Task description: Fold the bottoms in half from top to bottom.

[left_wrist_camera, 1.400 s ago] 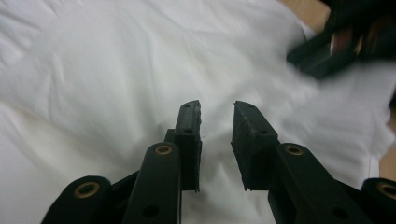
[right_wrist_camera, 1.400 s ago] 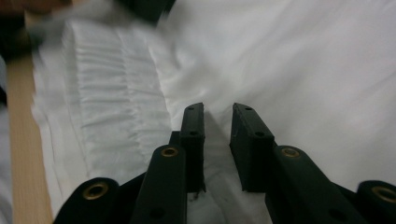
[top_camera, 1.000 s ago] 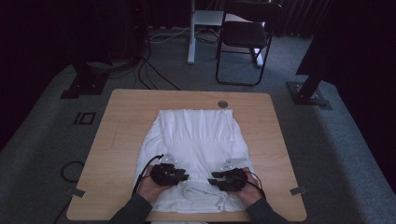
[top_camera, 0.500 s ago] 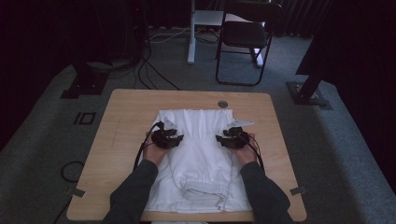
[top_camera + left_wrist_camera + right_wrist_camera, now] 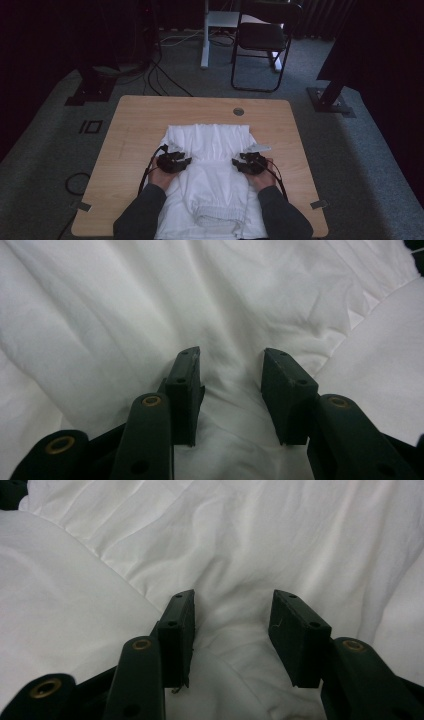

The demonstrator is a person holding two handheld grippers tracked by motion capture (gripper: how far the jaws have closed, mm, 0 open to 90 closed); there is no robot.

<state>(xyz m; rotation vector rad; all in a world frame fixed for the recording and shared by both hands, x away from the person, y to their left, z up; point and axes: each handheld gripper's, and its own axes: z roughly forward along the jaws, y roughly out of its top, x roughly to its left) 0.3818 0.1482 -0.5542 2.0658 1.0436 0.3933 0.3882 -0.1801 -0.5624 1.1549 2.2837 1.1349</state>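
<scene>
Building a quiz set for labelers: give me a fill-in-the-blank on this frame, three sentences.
1. The garment spread on the table is ____ in colour.
2. The left gripper and the right gripper sit on opposite ____ of the garment.
3. Beyond the table stands a dark folding ____.

Missing words: white; sides; chair

One white garment (image 5: 212, 175) is being counted on one wooden counter (image 5: 130, 130). Two grippers are being seen, the left gripper (image 5: 186, 162) and the right gripper (image 5: 239, 163). One black chair (image 5: 262, 40) is being counted behind.
</scene>
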